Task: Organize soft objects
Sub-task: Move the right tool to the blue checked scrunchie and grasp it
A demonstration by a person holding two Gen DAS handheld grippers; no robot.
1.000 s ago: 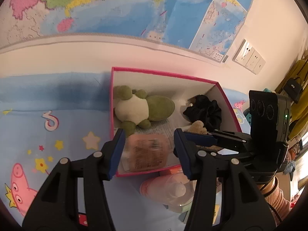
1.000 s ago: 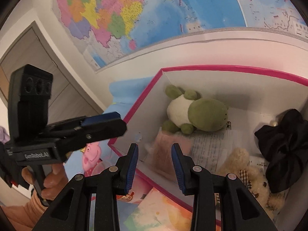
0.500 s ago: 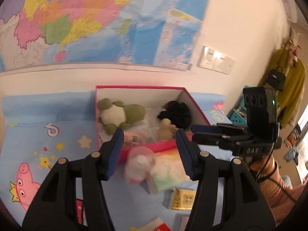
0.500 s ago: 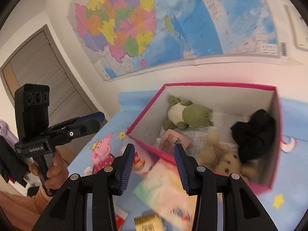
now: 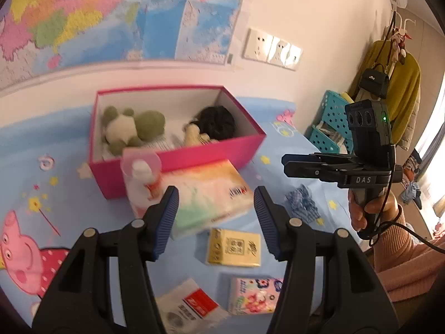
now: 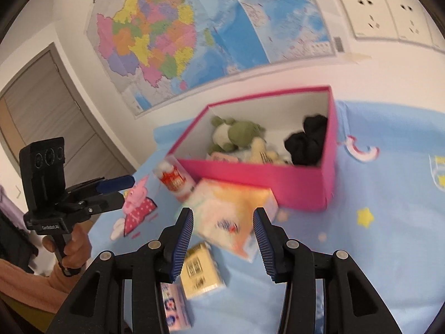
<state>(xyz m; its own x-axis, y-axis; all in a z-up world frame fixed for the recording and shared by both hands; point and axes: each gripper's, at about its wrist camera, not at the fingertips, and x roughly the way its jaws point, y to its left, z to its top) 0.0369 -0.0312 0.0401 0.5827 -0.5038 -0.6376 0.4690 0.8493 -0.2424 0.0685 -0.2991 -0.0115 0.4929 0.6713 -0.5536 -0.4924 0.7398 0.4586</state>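
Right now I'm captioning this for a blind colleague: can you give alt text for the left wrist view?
The open, empty left gripper hangs over a blue cartoon sheet, aimed at a pastel tissue pack lying against a pink box of plush toys. Smaller packets lie nearer; the right gripper is at right.

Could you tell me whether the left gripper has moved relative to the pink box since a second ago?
Yes. The left gripper has backed away from the pink box, which now looks smaller and farther beyond its open, empty jaws.
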